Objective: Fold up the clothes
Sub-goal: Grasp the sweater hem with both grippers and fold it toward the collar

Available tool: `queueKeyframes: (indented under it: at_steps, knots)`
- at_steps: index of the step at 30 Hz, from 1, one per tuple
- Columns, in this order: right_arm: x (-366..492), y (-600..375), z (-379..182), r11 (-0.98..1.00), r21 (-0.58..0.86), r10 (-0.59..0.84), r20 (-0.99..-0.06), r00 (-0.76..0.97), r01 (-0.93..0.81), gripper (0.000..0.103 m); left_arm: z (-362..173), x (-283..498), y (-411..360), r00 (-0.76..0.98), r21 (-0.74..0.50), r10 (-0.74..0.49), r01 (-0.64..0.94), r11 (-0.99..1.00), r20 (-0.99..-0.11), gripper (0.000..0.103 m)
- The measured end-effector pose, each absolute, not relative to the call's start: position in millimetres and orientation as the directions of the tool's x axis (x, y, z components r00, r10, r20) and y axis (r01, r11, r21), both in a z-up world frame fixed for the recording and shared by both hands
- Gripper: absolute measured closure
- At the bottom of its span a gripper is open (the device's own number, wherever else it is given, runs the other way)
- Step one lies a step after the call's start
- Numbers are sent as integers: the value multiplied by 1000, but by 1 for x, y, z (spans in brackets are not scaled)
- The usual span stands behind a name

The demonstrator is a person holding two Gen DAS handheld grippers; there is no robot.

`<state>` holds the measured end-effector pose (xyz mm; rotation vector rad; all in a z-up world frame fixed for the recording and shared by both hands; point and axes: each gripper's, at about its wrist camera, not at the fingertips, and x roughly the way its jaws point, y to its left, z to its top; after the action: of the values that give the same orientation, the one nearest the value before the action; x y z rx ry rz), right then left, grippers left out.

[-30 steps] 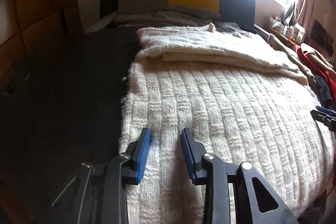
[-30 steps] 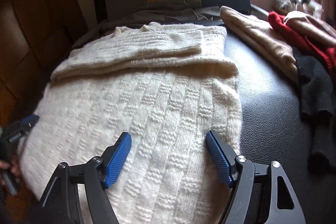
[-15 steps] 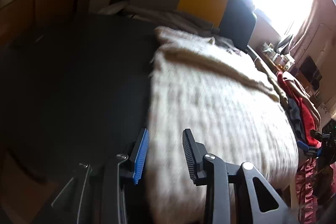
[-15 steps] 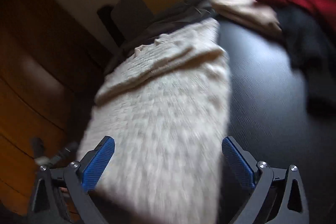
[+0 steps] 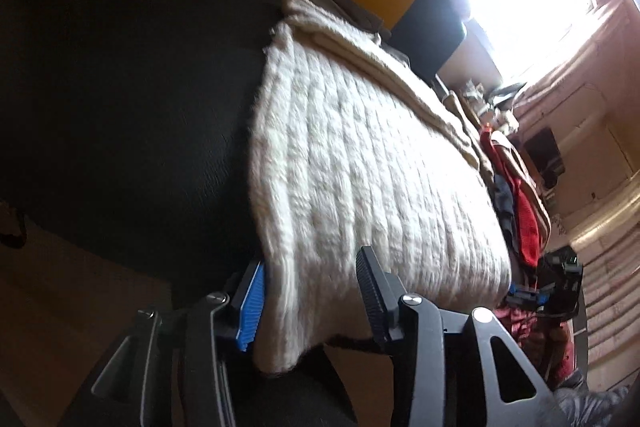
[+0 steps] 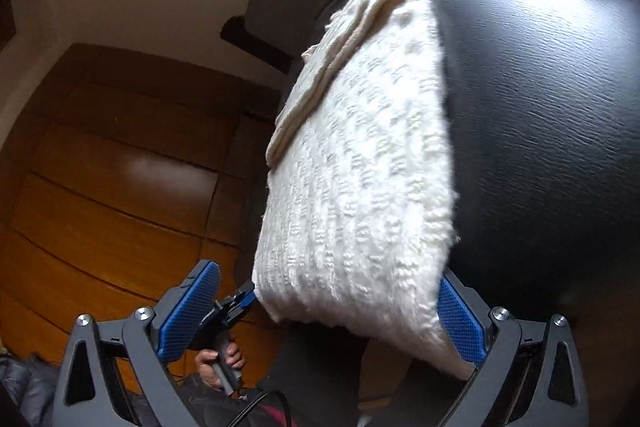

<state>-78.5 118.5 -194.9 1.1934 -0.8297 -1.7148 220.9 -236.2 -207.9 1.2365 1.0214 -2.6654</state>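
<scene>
Left wrist view: cream ribbed knit sweater (image 5: 360, 163) hem is seen btwn spread left gripper (image 5: 310, 301) jaws; right gripper (image 6: 332, 311) likewise open, sweater corner btwn pads.

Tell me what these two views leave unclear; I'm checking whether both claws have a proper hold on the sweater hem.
- Left claw: the white sweater hangs between its fingers; motion blur hides any contact.
- Right claw: open around the hem corner; the cloth covers the right pad's inner face.
- Sweater's underside and sleeves: hidden by its own folds, both views.
- Clothes pile: too blurred and small to identify.
</scene>
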Motion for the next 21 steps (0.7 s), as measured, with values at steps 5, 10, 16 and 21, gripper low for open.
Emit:
queueKeyframes:
  at_steps: [5,10,16,21]
  knots:
    - [-78,97,-197,-528,782,-848,-506,-159,331,80,-210,217,-219,-653,-506,233,266,-820,-721,60]
    - [-79,102,-213,-496,814,-869,-465,-173,304,86,-212,212,-224,-646,-523,240,289,-802,-725,62]
    - [-76,90,-201,-537,767,-837,-536,-110,352,77,-205,201,-221,-603,-450,205,288,-846,-771,89]
    - [-62,74,-196,-595,680,-771,-634,-65,428,80,-199,198,-219,-618,-459,231,239,-855,-751,95]
